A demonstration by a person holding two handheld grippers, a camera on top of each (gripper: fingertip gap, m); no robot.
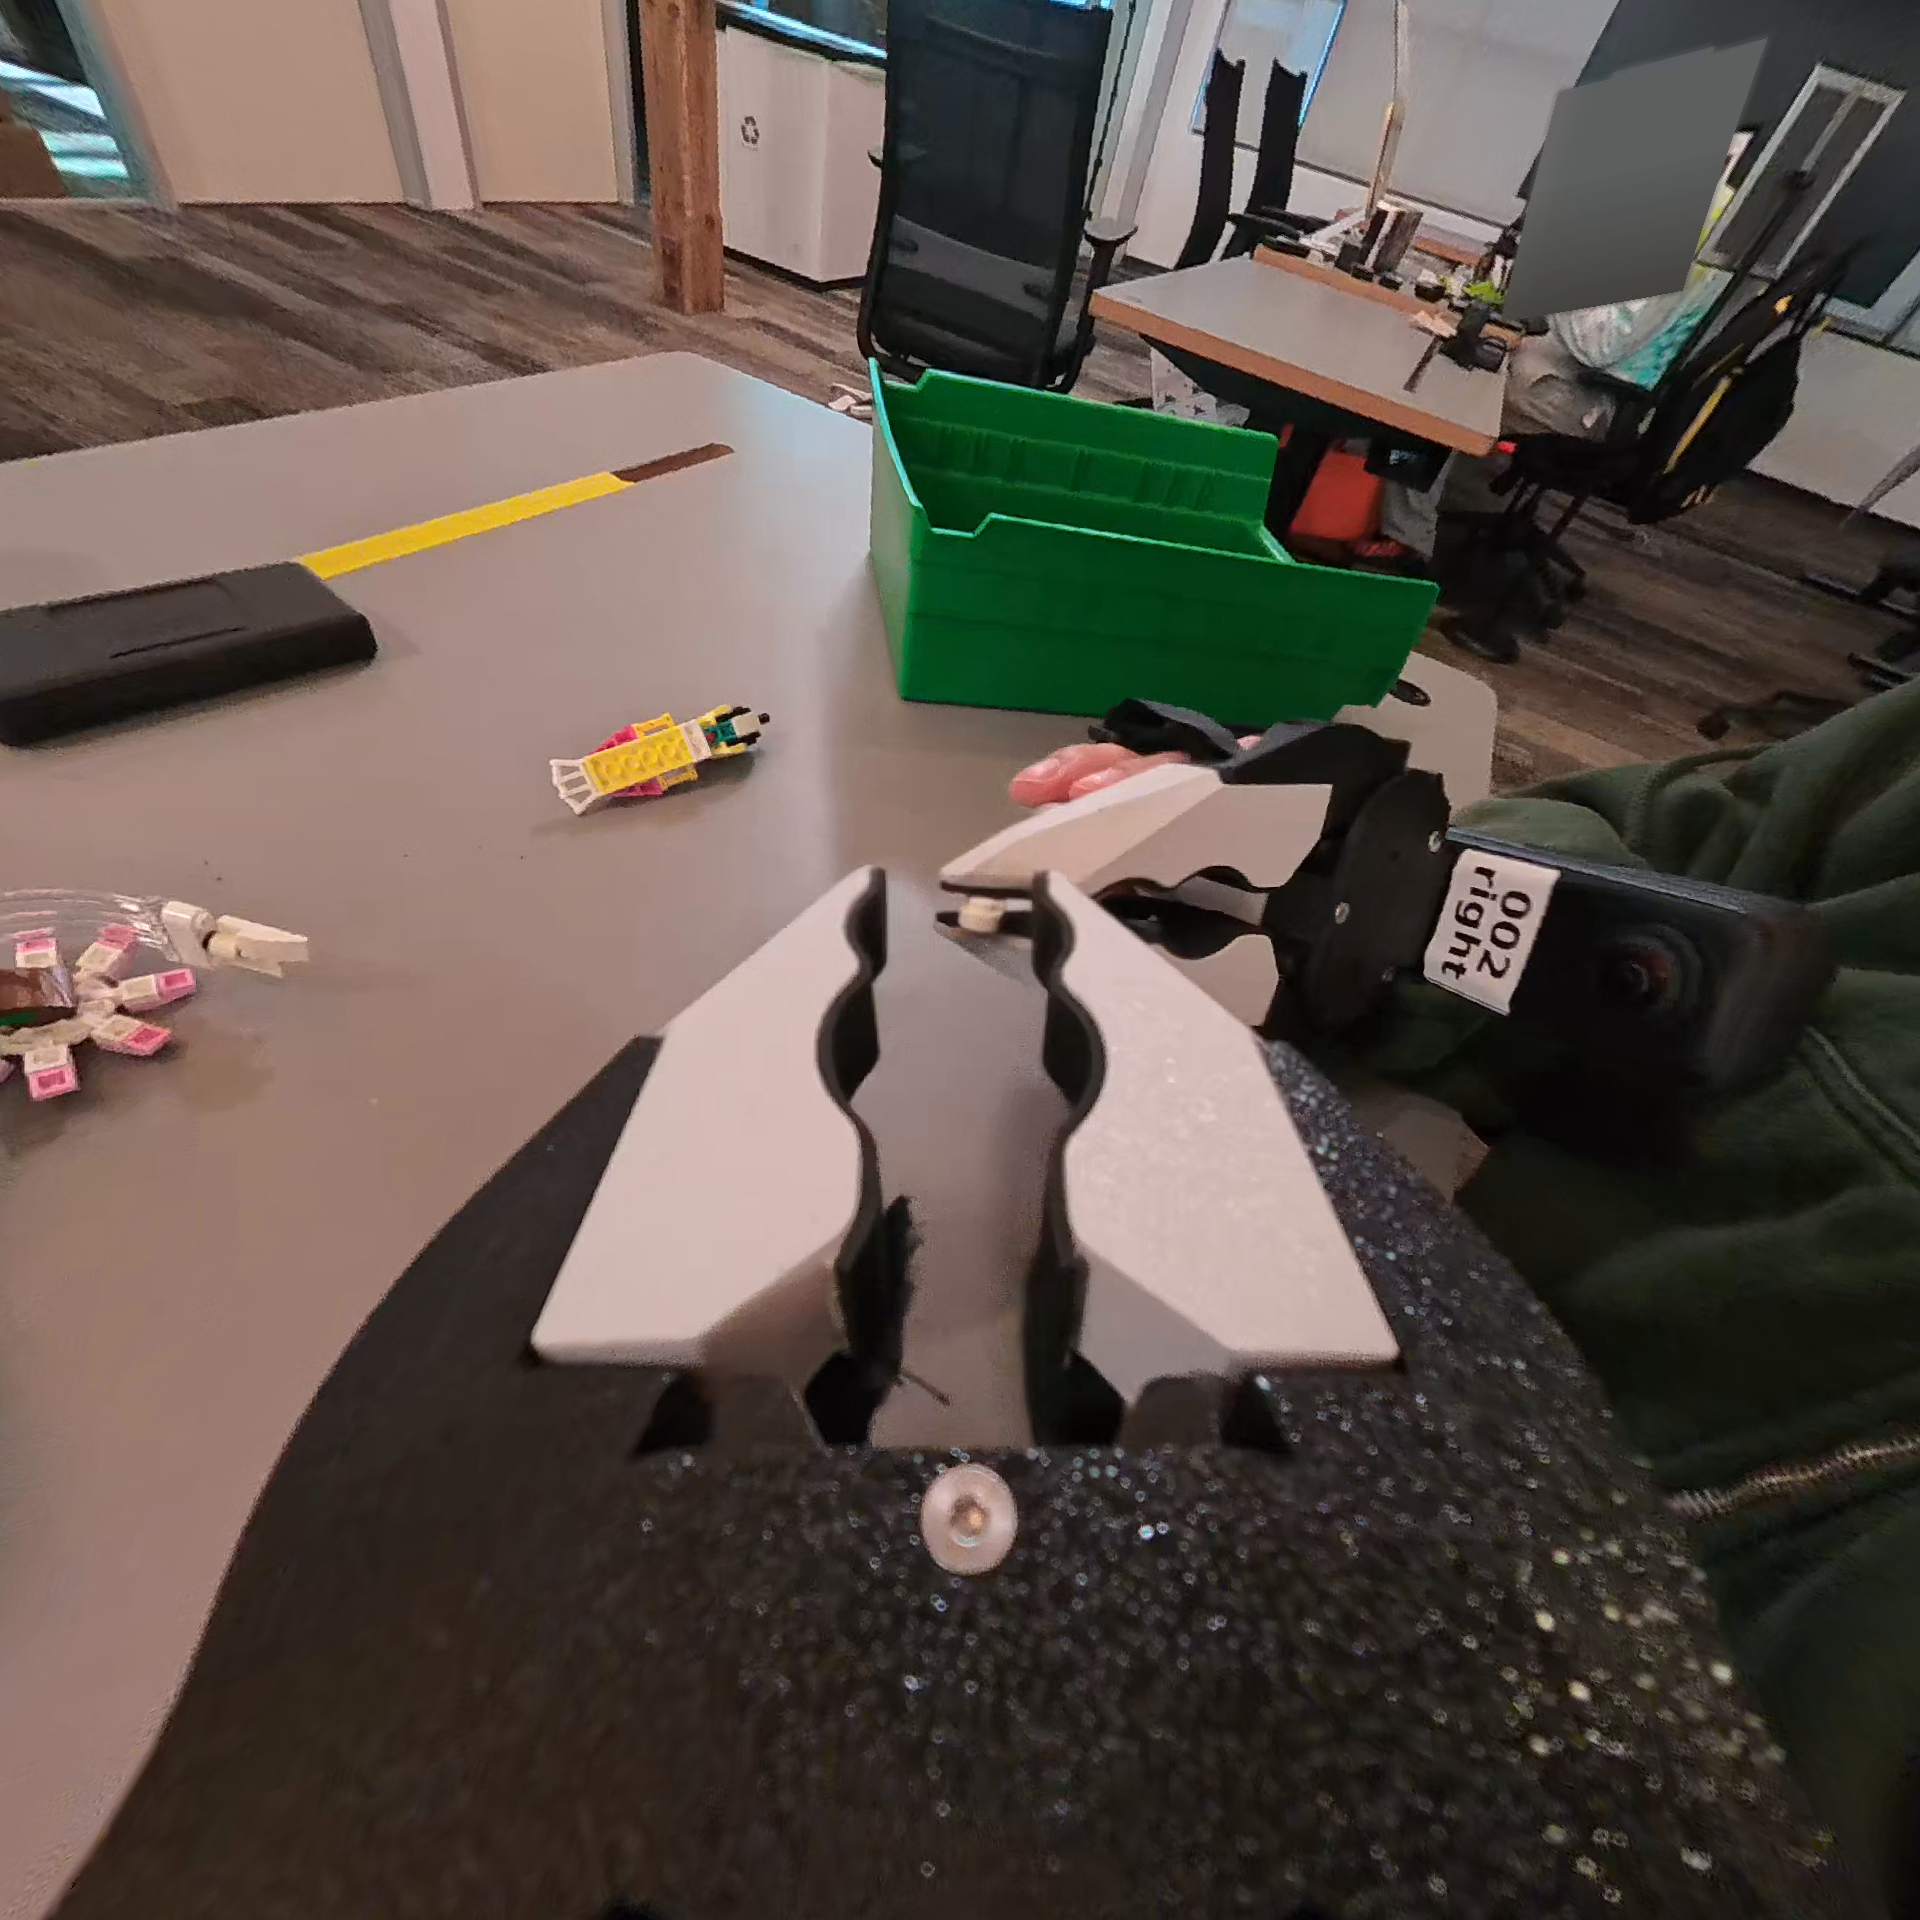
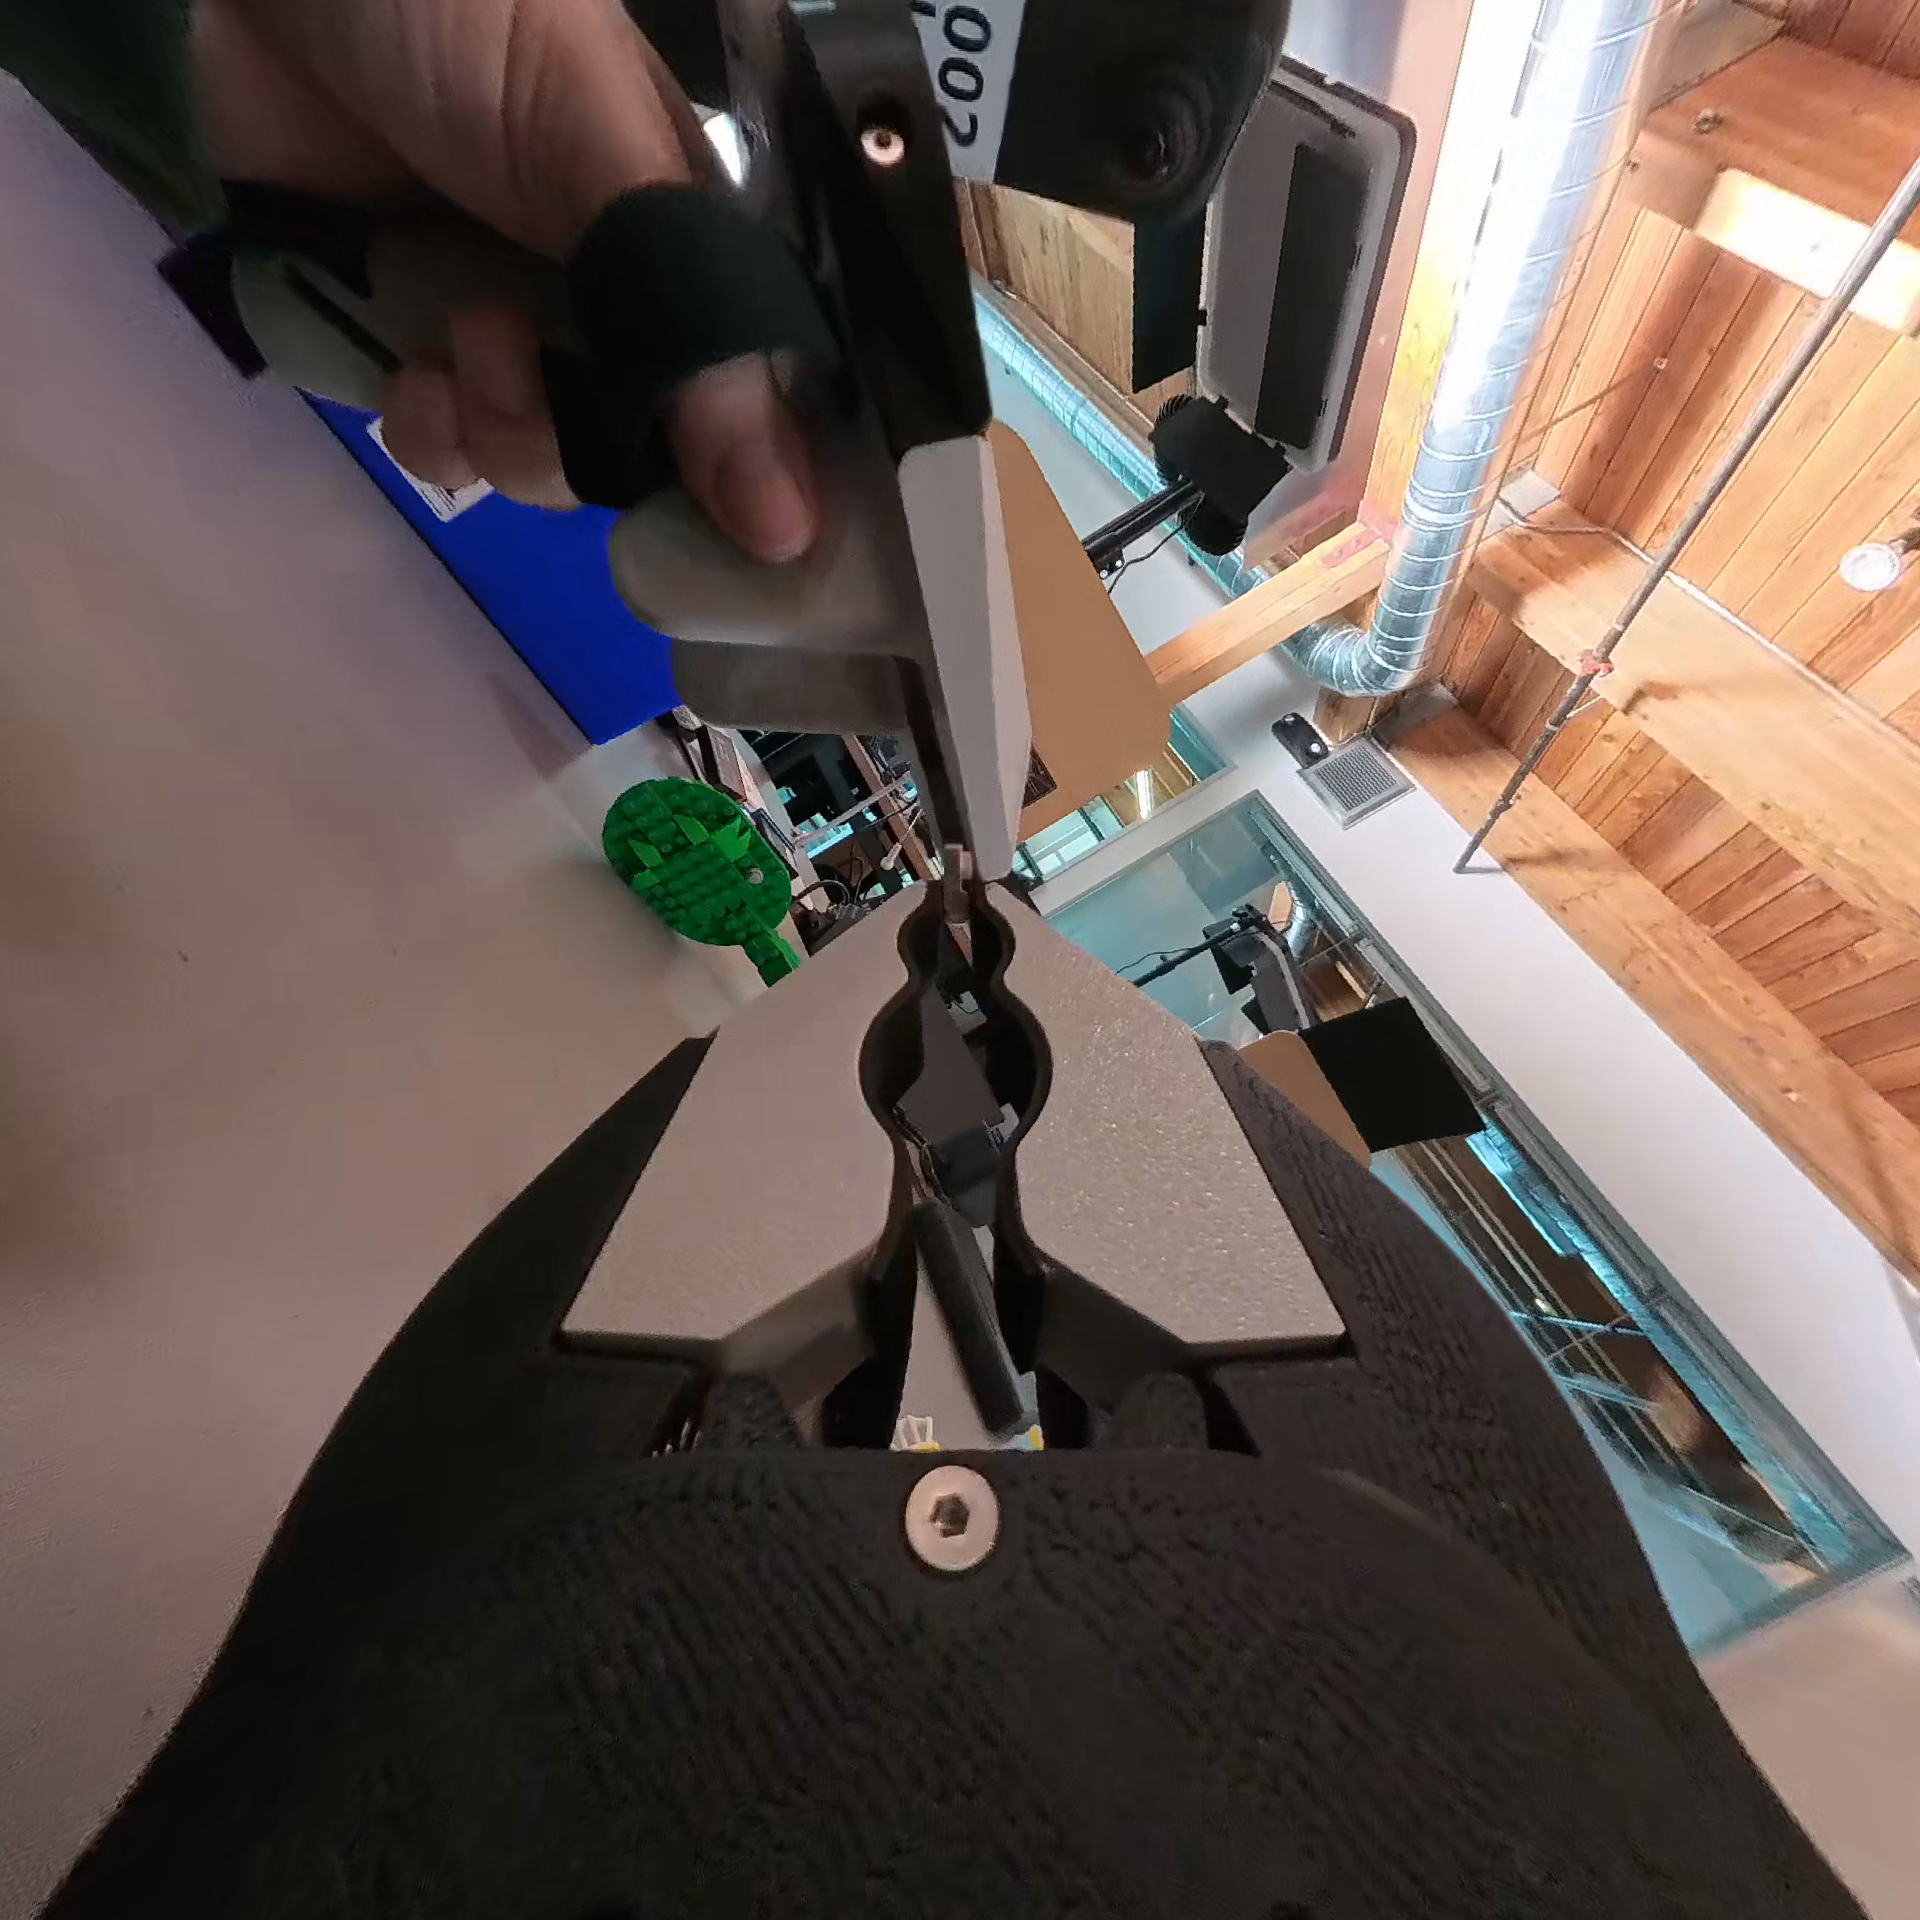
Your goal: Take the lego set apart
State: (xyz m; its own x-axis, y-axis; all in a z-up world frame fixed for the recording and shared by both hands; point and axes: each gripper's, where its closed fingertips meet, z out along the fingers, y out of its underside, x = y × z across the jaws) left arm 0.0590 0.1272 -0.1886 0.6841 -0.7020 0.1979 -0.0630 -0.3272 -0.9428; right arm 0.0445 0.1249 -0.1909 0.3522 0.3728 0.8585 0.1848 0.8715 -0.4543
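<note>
My right gripper [image 2: 956,909] is shut on a small white lego piece [image 2: 954,878] at its fingertips. In the left wrist view it [image 1: 951,902] comes in from the right, and the piece [image 1: 980,914] sits just past the tips of my left gripper [image 1: 964,888]. My left gripper is open and the piece lies inside its gap, close to the right finger. In the right wrist view the left gripper [image 2: 977,831] reaches down from above, tip against the piece. A yellow and pink lego model [image 1: 655,764] lies on the grey table [image 1: 623,987].
A pile of pink and white lego pieces [image 1: 94,1003] lies at the left. A green bin [image 1: 1091,582] stands at the back, a black case [image 1: 177,644] at the far left beside yellow tape [image 1: 468,520]. A green lego plate [image 2: 696,873] shows in the right wrist view.
</note>
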